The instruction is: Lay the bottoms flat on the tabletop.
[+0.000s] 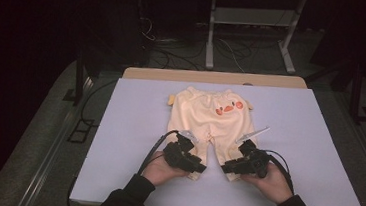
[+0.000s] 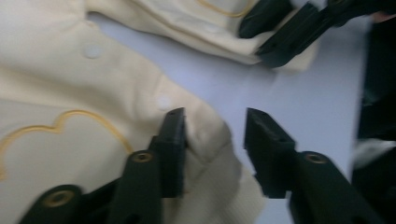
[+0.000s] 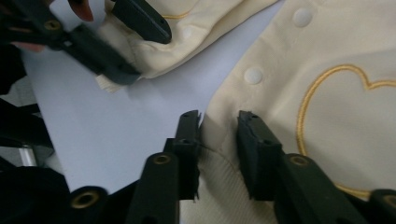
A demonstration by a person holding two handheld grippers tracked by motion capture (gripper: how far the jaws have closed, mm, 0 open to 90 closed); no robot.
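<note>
The yellow baby pants (image 1: pixel 212 118) lie flat on the pale table (image 1: pixel 117 142), waistband far from the person and the two leg cuffs toward them, one claw at each cuff.

The left claw (image 1: pixel 186 159) sits at the end of the left leg (image 1: pixel 193 149). In the left gripper view this claw (image 2: pixel 214 128) is spread: the cuff (image 2: pixel 210 154) bulges up between its jaws, against the inner face of one jaw, while the other jaw stands apart over bare table. Two white snaps (image 2: pixel 163 101) run along the inseam just beyond the jaw tips.

The right claw (image 1: pixel 238 163) sits at the end of the right leg (image 1: pixel 235 147). In the right gripper view this claw (image 3: pixel 218 122) is narrowly parted around the edge of the cuff (image 3: pixel 219 182), cloth between the jaws and touching one, with no firm pinch visible. A stitched yellow outline (image 3: pixel 327 93) lies just beside it.

The step in hand looks like taking hold of both cuffs, probably to fold the legs up toward the waistband. Next, both claws need to press together on the cloth, the left sliding a little further over the cuff first so both layers are caught, before any lift.
</note>
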